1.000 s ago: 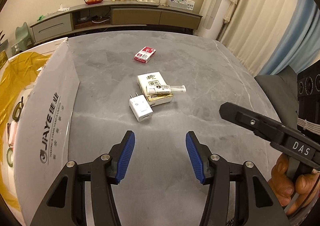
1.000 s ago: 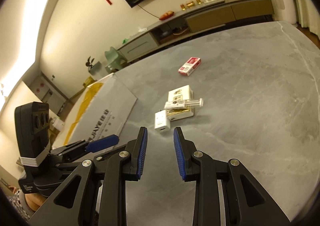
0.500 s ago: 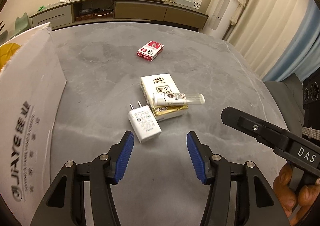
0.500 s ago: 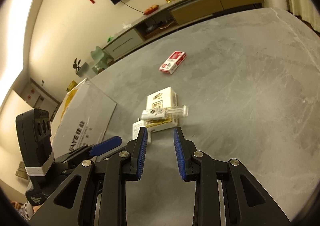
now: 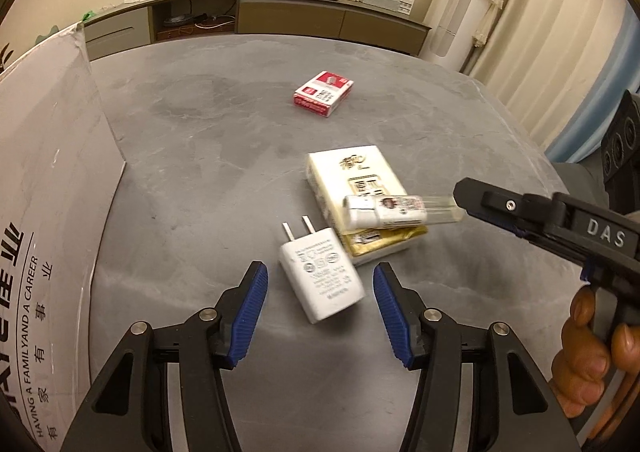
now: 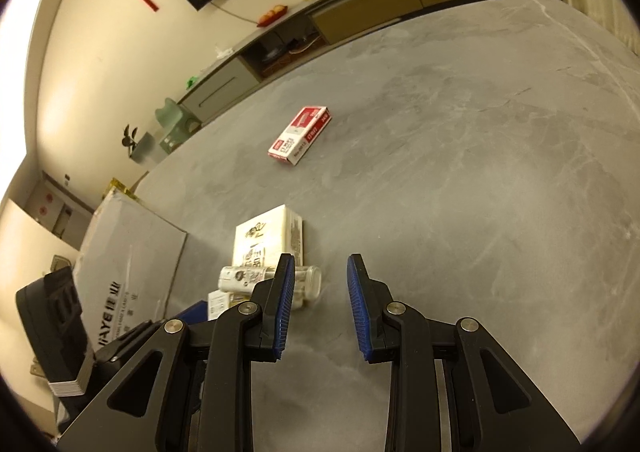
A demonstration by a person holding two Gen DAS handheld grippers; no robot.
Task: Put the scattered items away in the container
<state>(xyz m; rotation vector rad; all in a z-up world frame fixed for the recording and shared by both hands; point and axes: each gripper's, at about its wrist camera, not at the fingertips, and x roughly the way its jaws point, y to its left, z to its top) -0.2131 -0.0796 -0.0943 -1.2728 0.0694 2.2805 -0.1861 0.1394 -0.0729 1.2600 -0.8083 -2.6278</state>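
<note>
A white plug charger (image 5: 320, 276) lies on the grey table, its rear end between the open fingers of my left gripper (image 5: 318, 308). Just behind it sits a cream tissue pack (image 5: 352, 180) (image 6: 266, 242) with a small clear-capped bottle (image 5: 396, 208) (image 6: 244, 278) lying across it. My right gripper (image 6: 320, 300) is open; its left finger sits by the bottle's clear cap, and from the left wrist view its tip (image 5: 466, 194) reaches that cap. A red and white box (image 5: 324, 92) (image 6: 300, 134) lies farther back. The white cardboard container (image 5: 44, 188) (image 6: 124, 264) stands at the left.
Grey tabletop stretches around the red box and to the right (image 6: 480, 192). A person's hand (image 5: 592, 352) holds the right gripper's handle at the lower right. A long sideboard (image 5: 280, 16) and curtains (image 5: 540, 32) stand beyond the table's far edge.
Both grippers have advanced toward the pile. The charger now lies between my left fingers. My right gripper has opened wider and come up beside the bottle's cap.
</note>
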